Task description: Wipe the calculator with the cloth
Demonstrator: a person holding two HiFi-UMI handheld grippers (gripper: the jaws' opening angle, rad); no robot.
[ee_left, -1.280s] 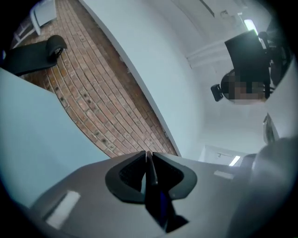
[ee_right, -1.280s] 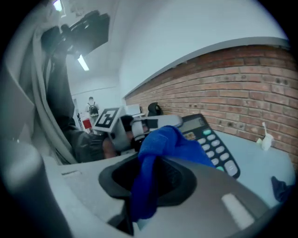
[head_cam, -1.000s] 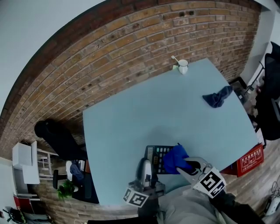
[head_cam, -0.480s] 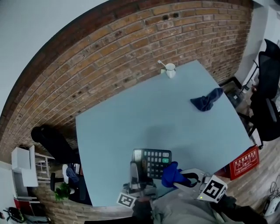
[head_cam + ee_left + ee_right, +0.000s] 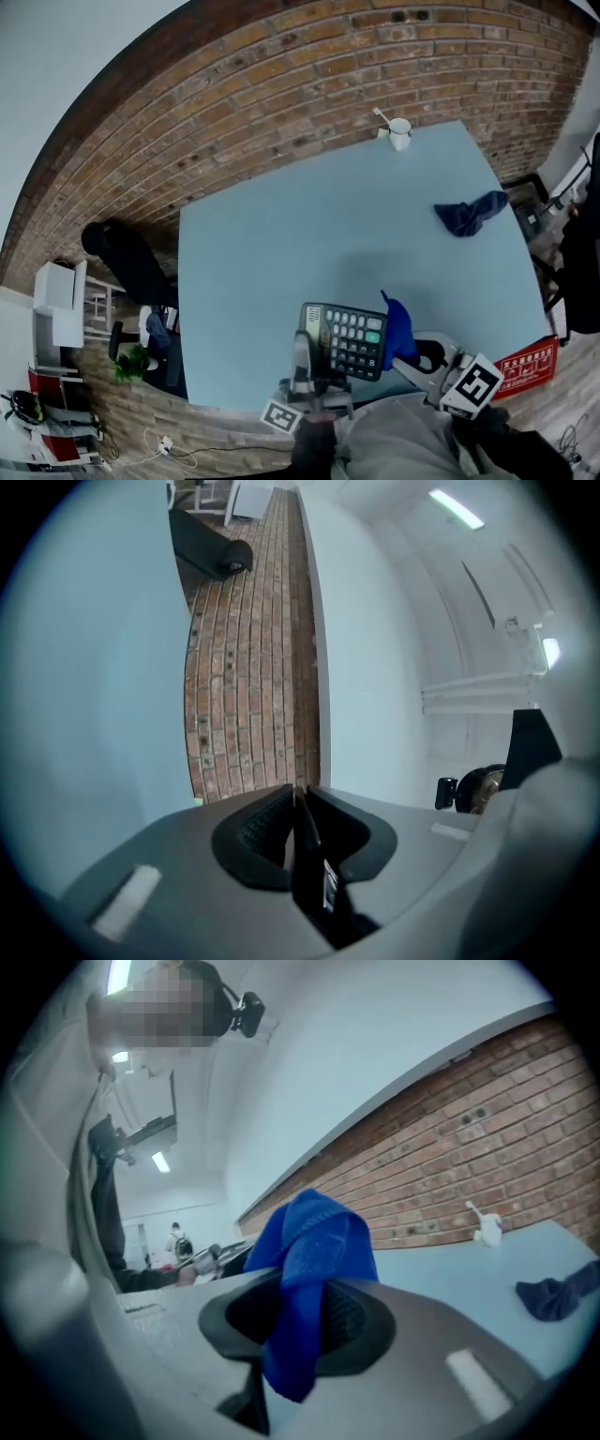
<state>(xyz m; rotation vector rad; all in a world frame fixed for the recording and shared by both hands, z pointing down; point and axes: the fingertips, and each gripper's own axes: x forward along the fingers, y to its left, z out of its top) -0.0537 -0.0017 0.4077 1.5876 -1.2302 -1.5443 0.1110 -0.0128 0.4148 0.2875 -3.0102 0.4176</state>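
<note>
Head view looks steeply down on table (image 5: 281, 253). Left gripper view, rolled sideways, faces brick wall (image 5: 248, 667). Right gripper view looks low across table; shares mug (image 5: 487, 1230), dark cloth (image 5: 553, 1297) with head view.

The pale blue worktop (image 5: 281, 253) in front of me runs out to a brick wall (image 5: 234, 122) on its far side. At its far edge, towards the right, stands a white mug (image 5: 400, 133) with a spoon-like handle sticking out. A dark blue rag (image 5: 472, 214) lies crumpled near the right edge, well apart from the mug. On the floor to my right sits a red crate (image 5: 525, 367). To my left are a long black object (image 5: 127, 262), a white shelf unit (image 5: 58, 300) and a small green plant (image 5: 131, 364).
</note>
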